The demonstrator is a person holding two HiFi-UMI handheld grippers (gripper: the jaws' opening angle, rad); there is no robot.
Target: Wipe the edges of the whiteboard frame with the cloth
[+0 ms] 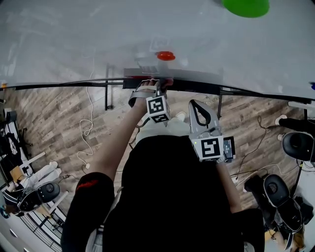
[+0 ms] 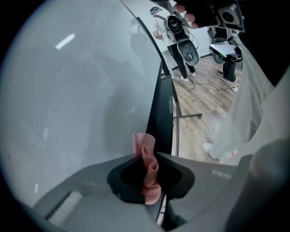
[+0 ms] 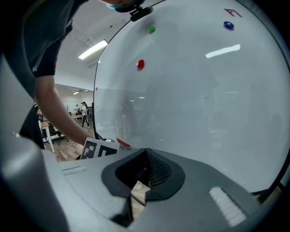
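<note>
My left gripper (image 1: 149,83) is up against the black bottom frame (image 1: 197,86) of the whiteboard (image 1: 98,39), shut on a pink cloth (image 2: 147,168). In the left gripper view the cloth bunches up between the jaws and touches the frame edge (image 2: 161,108). A sliver of the cloth (image 3: 123,144) shows beside the left gripper's marker cube (image 3: 97,150) in the right gripper view. My right gripper (image 1: 198,109) hangs back from the board, level with my body. Its jaws (image 3: 145,168) are shut with nothing between them.
On the board sit a red magnet (image 1: 166,55), a green magnet (image 1: 246,6) and a blue magnet (image 3: 229,25). The board's stand legs (image 1: 107,96) and cables (image 1: 86,129) lie on the wood floor. Office chairs (image 1: 278,194) stand at the right, and another person's legs (image 2: 181,68) are far along the board.
</note>
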